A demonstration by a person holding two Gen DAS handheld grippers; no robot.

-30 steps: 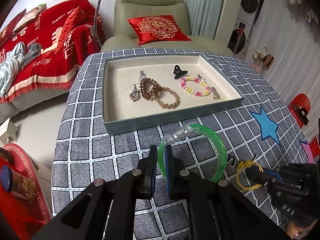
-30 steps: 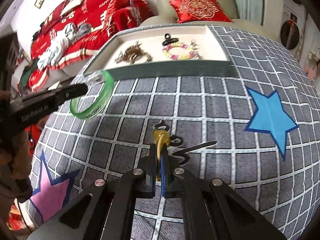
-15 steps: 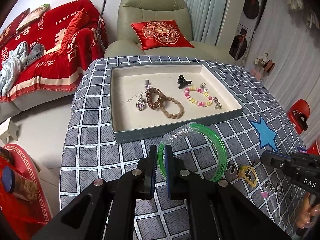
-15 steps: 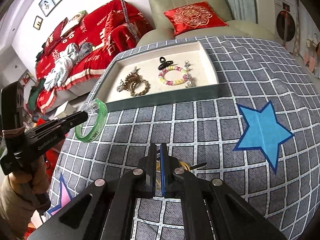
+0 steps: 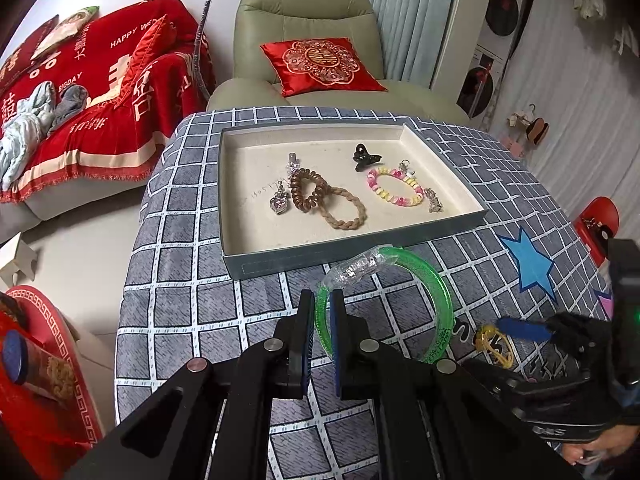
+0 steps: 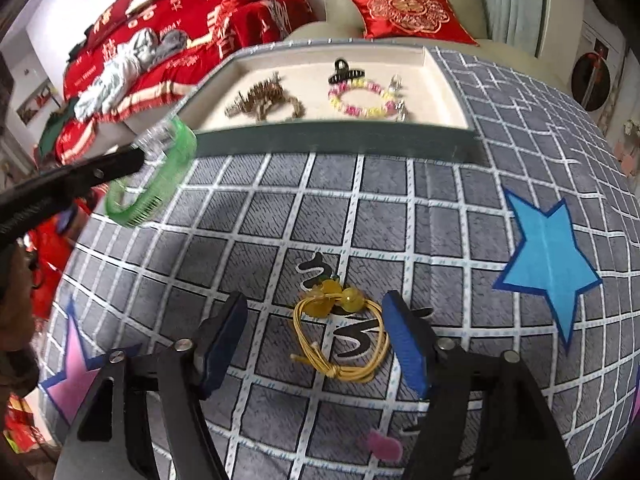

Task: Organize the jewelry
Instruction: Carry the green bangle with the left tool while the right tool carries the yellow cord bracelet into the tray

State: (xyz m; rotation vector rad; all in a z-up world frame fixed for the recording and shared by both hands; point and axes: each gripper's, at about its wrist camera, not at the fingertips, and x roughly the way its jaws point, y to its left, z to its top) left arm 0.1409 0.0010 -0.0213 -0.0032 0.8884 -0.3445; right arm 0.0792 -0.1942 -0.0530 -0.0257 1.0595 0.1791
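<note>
My left gripper point(image 5: 322, 320) is shut on a green bangle point(image 5: 438, 304) and holds it above the checked cloth, just in front of the jewelry tray point(image 5: 288, 258). The bangle point(image 6: 154, 184) and the left gripper also show at the left of the right wrist view. My right gripper point(image 6: 314, 334) is open low over the cloth, its blue pads on either side of a yellow hair tie point(image 6: 340, 336) with two yellow beads. The hair tie point(image 5: 494, 344) also shows in the left wrist view, beside a right blue pad point(image 5: 520, 328).
The tray point(image 6: 336, 142) holds a brown coil tie point(image 5: 308, 192), a braided tie point(image 5: 344, 210), a pink-yellow bead bracelet point(image 5: 394, 192), a black claw clip point(image 5: 364, 156) and silver charms. An armchair point(image 5: 312, 40) with a red cushion stands behind the table. A blue star point(image 6: 548, 256) marks the cloth.
My right gripper was shut; it has opened and come down around the yellow hair tie, which lies loose on the cloth. My left gripper has kept hold of the green bangle near the tray front.
</note>
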